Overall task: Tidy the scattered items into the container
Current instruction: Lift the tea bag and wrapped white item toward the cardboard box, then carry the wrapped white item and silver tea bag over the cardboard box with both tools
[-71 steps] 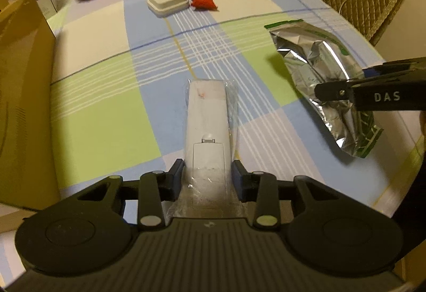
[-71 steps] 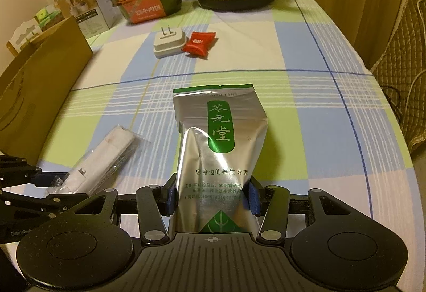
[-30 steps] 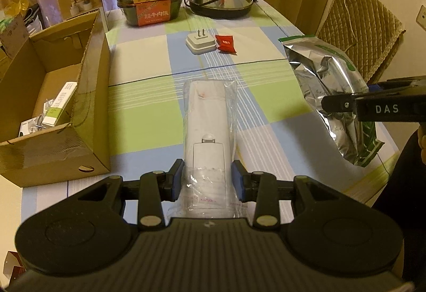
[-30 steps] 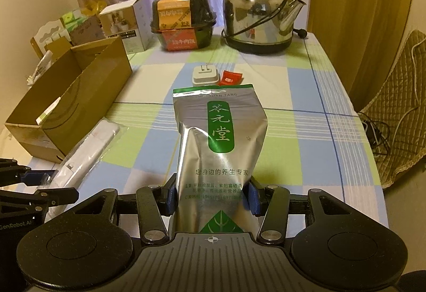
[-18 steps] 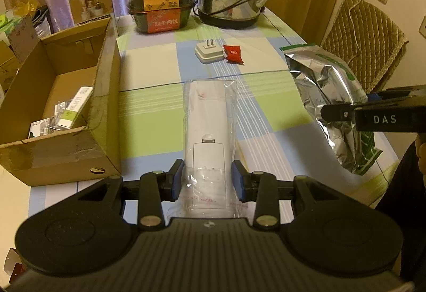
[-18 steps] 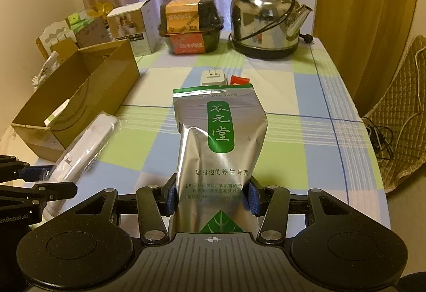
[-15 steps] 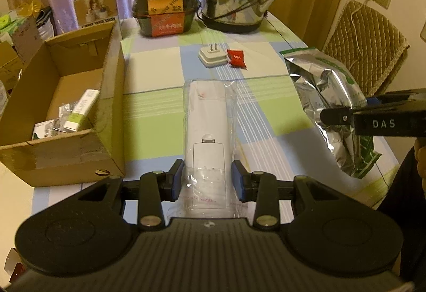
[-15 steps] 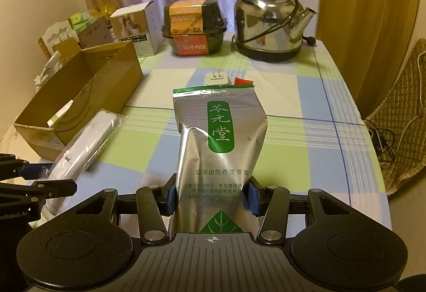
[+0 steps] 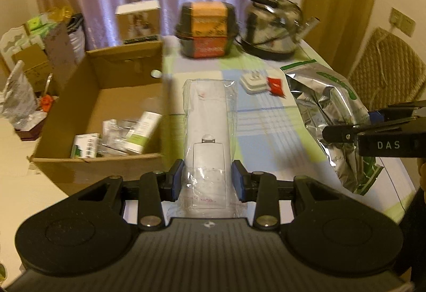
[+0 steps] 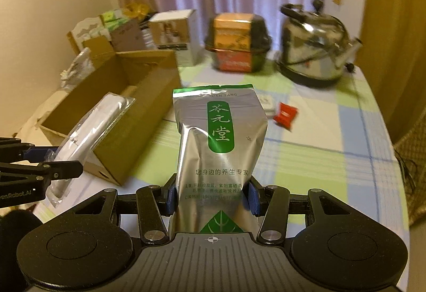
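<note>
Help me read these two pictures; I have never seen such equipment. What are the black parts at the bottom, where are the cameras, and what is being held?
No robot here: a person holds a two-finger gripper in each hand, each with a camera looking along its fingers. The black shapes at the bottom are the tools themselves.

In the left camera's picture, the left gripper is shut on a white device in a clear bag. In the right camera's picture, the right gripper is shut on a silver pouch with a green label.

On the checked tablecloth lie a white plug adapter and a red sachet. The open cardboard box, already holding small packages, is the container.
</note>
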Demonstrator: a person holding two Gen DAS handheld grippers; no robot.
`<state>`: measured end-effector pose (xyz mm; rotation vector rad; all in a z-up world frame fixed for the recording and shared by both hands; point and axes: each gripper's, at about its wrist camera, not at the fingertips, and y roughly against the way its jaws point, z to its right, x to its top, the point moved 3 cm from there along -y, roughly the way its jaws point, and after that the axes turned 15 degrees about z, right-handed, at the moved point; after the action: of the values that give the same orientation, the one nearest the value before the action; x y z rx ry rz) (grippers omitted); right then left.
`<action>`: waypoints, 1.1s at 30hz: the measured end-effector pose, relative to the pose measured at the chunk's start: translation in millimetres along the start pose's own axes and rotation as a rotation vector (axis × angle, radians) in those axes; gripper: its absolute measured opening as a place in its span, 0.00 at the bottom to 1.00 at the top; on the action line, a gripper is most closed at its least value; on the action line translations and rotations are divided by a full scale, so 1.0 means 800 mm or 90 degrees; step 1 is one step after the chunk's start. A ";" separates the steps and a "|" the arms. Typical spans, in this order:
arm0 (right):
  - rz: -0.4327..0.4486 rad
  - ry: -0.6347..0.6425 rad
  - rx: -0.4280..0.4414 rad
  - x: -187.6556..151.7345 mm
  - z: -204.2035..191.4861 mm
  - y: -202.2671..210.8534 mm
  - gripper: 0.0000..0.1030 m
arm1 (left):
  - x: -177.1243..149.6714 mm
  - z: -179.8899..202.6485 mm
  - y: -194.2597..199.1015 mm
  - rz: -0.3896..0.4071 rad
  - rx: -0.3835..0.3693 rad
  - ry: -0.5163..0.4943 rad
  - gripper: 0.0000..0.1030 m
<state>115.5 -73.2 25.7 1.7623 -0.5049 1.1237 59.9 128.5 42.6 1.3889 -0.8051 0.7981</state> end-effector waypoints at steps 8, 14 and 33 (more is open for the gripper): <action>0.023 0.013 0.078 0.064 -0.065 -0.046 0.51 | 0.030 -0.077 0.003 0.034 0.063 0.020 0.32; 0.031 0.020 0.130 0.101 -0.119 -0.090 0.51 | 0.049 -0.133 -0.011 0.047 0.102 0.026 0.32; 0.003 0.022 0.170 0.121 -0.176 -0.198 0.51 | 0.033 -0.207 -0.083 0.007 0.122 0.015 0.32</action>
<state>213.4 137.0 48.0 1.9669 -0.3494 1.2696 133.3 292.4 27.5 1.5424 -0.7330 0.9188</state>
